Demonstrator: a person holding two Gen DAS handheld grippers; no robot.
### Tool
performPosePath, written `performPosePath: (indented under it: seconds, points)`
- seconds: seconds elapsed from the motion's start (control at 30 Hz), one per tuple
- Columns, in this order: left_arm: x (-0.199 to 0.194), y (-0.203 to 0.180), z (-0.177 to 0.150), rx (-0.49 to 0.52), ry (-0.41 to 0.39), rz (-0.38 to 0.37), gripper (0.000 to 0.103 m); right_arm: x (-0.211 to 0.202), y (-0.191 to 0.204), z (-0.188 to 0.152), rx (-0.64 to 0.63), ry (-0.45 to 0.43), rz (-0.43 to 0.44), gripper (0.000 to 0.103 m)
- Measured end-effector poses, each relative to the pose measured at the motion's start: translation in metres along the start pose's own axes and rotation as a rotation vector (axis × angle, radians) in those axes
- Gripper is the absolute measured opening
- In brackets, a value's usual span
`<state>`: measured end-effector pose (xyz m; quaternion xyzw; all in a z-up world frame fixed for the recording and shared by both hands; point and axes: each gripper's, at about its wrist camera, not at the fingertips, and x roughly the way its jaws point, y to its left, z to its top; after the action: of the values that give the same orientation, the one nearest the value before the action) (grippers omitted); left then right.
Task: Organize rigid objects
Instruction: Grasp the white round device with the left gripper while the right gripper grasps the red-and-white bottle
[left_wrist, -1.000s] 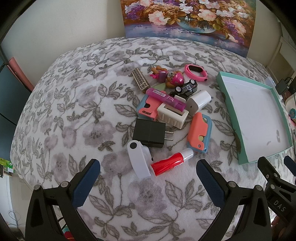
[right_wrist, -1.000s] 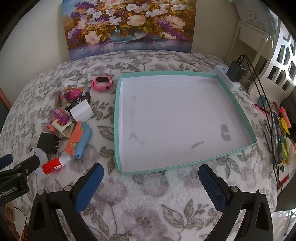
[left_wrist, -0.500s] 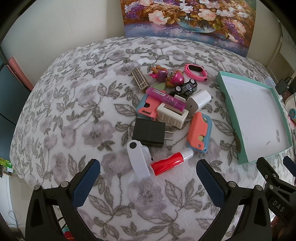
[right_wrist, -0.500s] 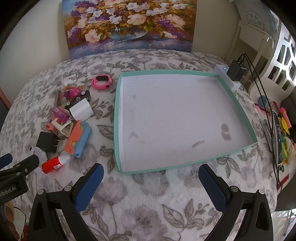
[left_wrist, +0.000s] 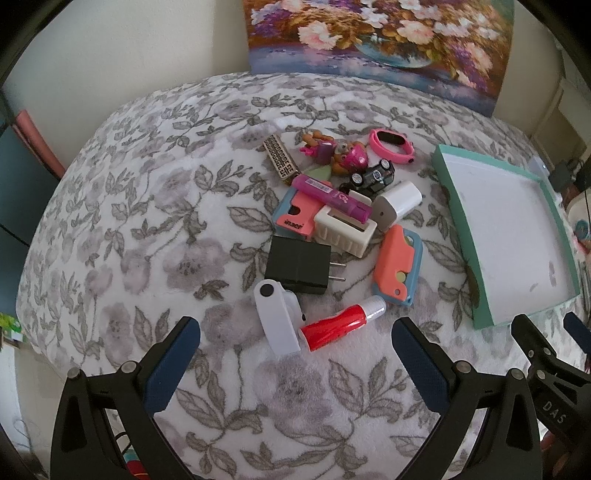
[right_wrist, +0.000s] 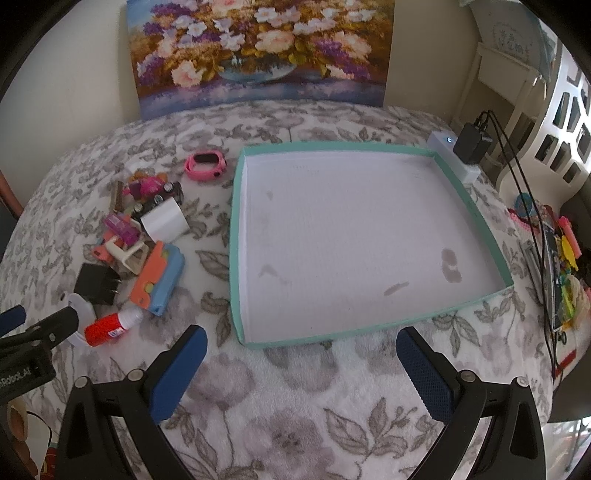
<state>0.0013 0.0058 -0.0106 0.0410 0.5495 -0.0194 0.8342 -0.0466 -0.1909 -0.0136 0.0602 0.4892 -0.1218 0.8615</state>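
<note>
A pile of small rigid objects lies on the floral blanket: a red glue stick (left_wrist: 338, 325), a white flat piece (left_wrist: 277, 319), a black plug adapter (left_wrist: 299, 264), a coral-and-blue case (left_wrist: 397, 269), a white charger (left_wrist: 397, 203), a purple tube (left_wrist: 332, 197), a toy car (left_wrist: 373, 177), a pink watch (left_wrist: 391, 144). A teal-rimmed white tray (right_wrist: 236, 258) lies to their right, empty. My left gripper (left_wrist: 291, 362) is open, just short of the glue stick. My right gripper (right_wrist: 301, 373) is open before the tray's near rim.
A flower painting (right_wrist: 258, 51) leans on the wall behind the bed. A power strip with a black charger (right_wrist: 471, 146) and cables sits past the tray's far right corner. Clutter lies off the right bed edge (right_wrist: 561, 266).
Both grippers have barely shifted; the left view has crept slightly. Nothing was taken hold of or moved.
</note>
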Motion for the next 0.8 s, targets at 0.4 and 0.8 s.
performPosePath:
  seconds: [0.4, 0.8]
  points:
    - [0.008, 0.063, 0.005, -0.213, 0.019, -0.025, 0.103, 0.004, 0.073, 0.01, -0.083, 0.04, 0.199, 0.103]
    - [0.032, 0.061, 0.008, -0.219, 0.088, -0.142, 0.083, 0.04, 0.111, 0.0, -0.14, 0.164, 0.192, 0.103]
